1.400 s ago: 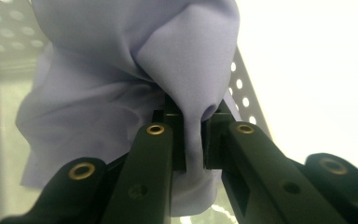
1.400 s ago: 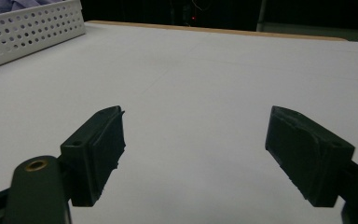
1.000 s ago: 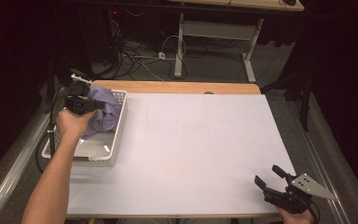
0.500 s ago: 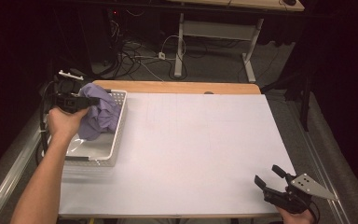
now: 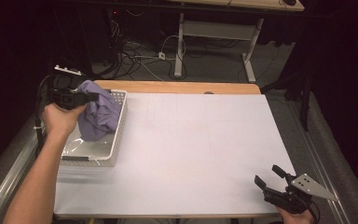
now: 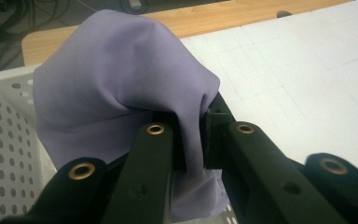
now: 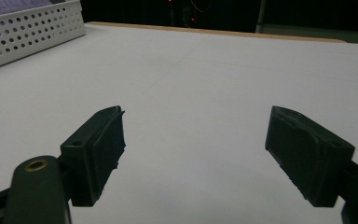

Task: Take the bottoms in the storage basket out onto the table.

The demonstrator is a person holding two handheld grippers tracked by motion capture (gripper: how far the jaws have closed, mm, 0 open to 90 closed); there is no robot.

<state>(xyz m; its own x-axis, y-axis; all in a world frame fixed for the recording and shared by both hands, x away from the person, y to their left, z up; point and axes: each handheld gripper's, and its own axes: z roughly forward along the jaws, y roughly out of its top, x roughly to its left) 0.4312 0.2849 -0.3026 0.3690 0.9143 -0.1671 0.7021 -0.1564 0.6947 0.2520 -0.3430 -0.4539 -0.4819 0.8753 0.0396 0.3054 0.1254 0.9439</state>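
**Purple cloth pinched above the basket**

Your left gripper (image 5: 89, 97) pinches the purple cloth (image 5: 100, 115) at the frame's upper left — it hangs over the white perforated basket (image 5: 117, 140). Your right gripper (image 5: 269, 176), lower right above the table (image 5: 200, 149), has jaws spread — nothing between them.

The crumpled lilac cloth (image 6: 121, 88) hid most of the white perforated plastic basket's (image 6: 4, 140) interior; the cloth's lower edge was cut off.

the left gripper (image 5: 89, 97) pinches a purple cloth (image 5: 100, 116) hanging over the white basket (image 5: 117, 140). the right gripper (image 5: 268, 176) rests wide apart at the table's (image 5: 205, 149) near right corner.
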